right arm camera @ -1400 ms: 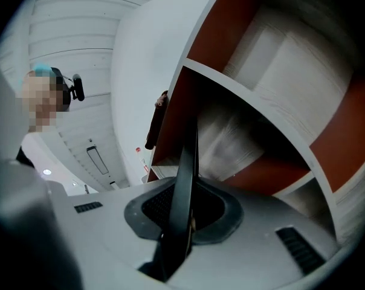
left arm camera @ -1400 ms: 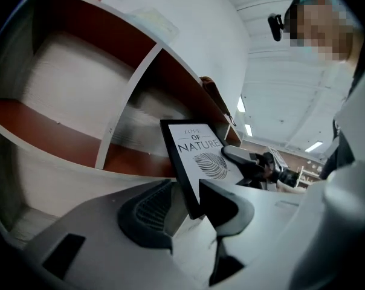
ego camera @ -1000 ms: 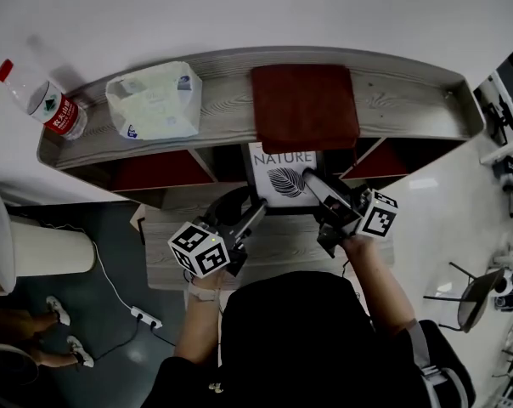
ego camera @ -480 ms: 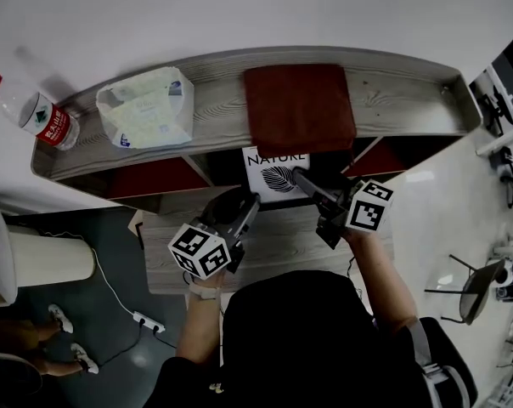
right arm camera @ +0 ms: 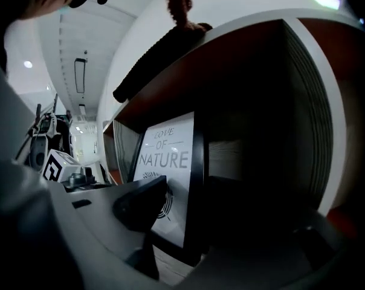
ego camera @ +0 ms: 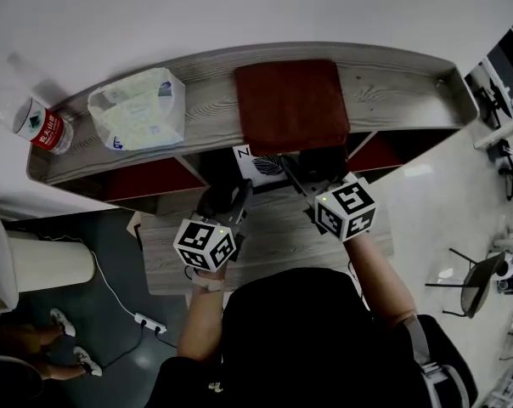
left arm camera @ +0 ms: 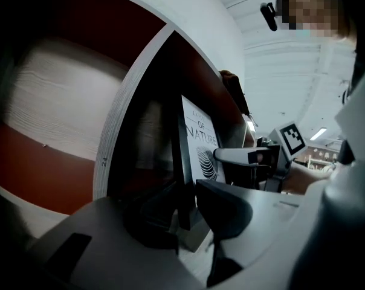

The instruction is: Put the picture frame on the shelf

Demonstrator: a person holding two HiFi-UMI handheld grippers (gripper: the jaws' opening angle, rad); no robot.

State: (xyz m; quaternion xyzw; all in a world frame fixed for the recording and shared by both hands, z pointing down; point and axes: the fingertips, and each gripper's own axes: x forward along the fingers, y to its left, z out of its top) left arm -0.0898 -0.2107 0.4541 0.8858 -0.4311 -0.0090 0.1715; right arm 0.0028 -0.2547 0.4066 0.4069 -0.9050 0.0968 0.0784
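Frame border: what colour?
Black. The frame shows best in the right gripper view.

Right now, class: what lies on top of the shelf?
A water bottle at its left end, a tissue pack and a dark red cloth. The shelf top under them is hidden.

shelf point(ego camera: 392, 92) | top, L→R: bottle point(ego camera: 31, 124), tissue pk point(ego camera: 138, 109), red cloth point(ego camera: 290, 104) | mid bay: pic frame point(ego camera: 258, 161) upright
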